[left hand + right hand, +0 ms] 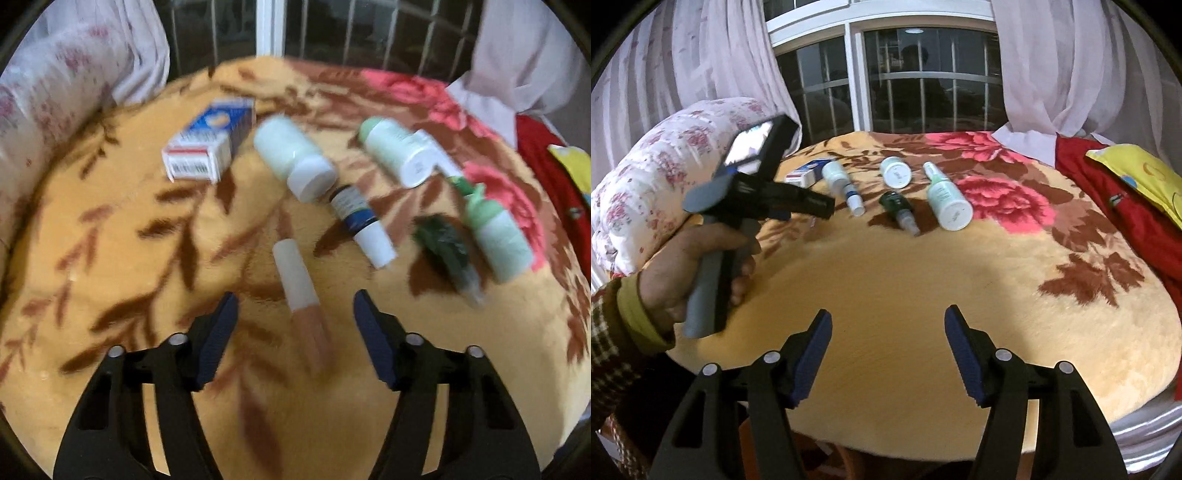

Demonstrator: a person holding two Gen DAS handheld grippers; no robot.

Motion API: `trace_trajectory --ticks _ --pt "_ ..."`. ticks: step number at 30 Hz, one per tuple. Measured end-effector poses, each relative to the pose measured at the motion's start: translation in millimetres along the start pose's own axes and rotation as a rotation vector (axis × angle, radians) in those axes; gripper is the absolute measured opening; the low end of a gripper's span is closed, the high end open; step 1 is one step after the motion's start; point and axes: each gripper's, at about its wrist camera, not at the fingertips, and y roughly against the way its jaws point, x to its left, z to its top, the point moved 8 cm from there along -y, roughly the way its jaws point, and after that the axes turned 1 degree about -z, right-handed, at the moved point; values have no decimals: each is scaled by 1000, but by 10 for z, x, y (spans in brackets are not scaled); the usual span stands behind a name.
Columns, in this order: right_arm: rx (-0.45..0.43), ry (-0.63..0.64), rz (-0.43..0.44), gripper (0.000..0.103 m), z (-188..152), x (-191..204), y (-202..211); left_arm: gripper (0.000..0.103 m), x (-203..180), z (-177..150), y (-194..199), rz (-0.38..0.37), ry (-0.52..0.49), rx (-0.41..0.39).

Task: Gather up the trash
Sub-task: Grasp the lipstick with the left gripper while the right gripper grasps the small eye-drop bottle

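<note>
Trash lies on a floral blanket (pixel 110 221). In the left wrist view my open left gripper (pixel 295 306) hovers just short of a white-capped peach tube (pixel 301 291) lying between its fingers. Beyond are a blue-white box (pixel 210 142), a white bottle (pixel 291 157), a blue-labelled dropper bottle (pixel 364 221), a dark green spray bottle (pixel 445 247), a pale green bottle (pixel 498 243) and a white jar (pixel 399 151). In the right wrist view my right gripper (pixel 888 325) is open and empty over the near blanket (pixel 886 280). The left gripper (pixel 823 205) shows at left, near the box (pixel 803 175) and bottles (pixel 947 201).
A floral quilt roll (pixel 665 177) lies at the left. Red cloth (pixel 1115 214) and a yellow cushion (pixel 1137 173) lie at the right. Curtains (pixel 1071 66) and a barred window (pixel 905 81) stand behind the bed. The bed's near edge (pixel 923 452) is close below my right gripper.
</note>
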Motion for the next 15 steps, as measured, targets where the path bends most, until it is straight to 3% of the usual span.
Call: trace_trajectory --ticks 2,3,4,9,15 --pt "-9 -3 -13 62 65 -68 -30 39 7 4 -101 -8 26 35" --pt "-11 -3 -20 62 94 -97 -46 23 7 6 -99 -13 28 29" --pt "-12 -1 -25 62 120 -116 -52 20 2 8 -72 -36 28 15" --pt "-25 23 -37 62 400 -179 -196 18 18 -40 147 -78 11 -50" --pt "-7 68 46 62 899 72 -622 18 136 -125 469 -104 -4 -101"
